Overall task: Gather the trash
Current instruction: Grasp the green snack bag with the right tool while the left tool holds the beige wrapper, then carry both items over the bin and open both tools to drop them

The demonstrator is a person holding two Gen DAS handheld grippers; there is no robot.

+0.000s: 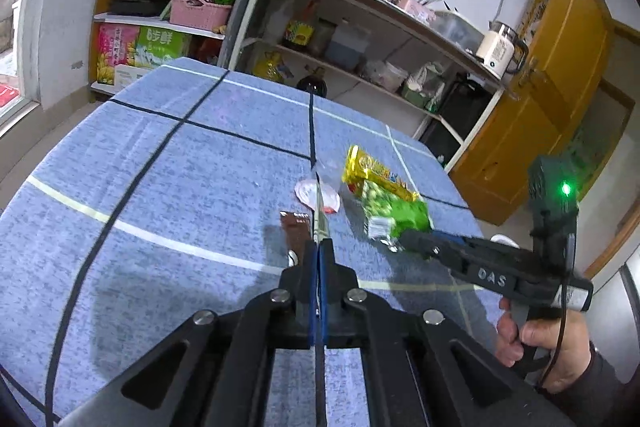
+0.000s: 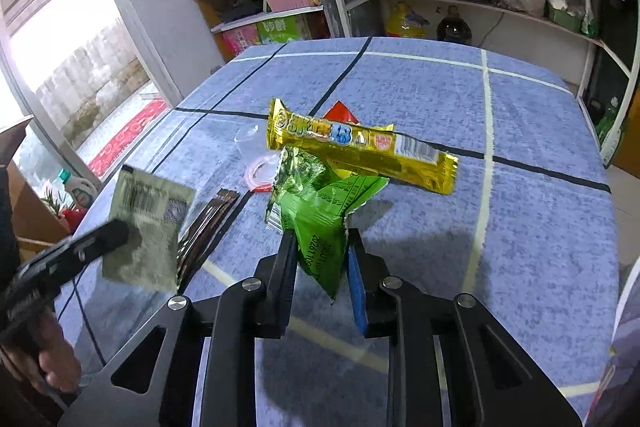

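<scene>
Desk [image 2: 540,155], blue checked cloth, carried remaining litter.

Green wrapper [image 2: 320,227] stood between right gripper [image 2: 322,239] fingers, fingers narrowed but blue pad seemingly apart from film: pinch likely incomplete; lifting then risked wrapper slipping out.

Yellow wrapper [image 2: 360,147] lay across green one; judged likely to slide off, maybe over desk edge.

Left gripper [image 1: 319,247] fingers fully closed on thin grey sachet [image 2: 148,227], held by corner: could swing or pull free.

Brown packet [image 1: 296,227] and clear lid [image 1: 316,193] remained flat on desk, hard to pinch.
</scene>
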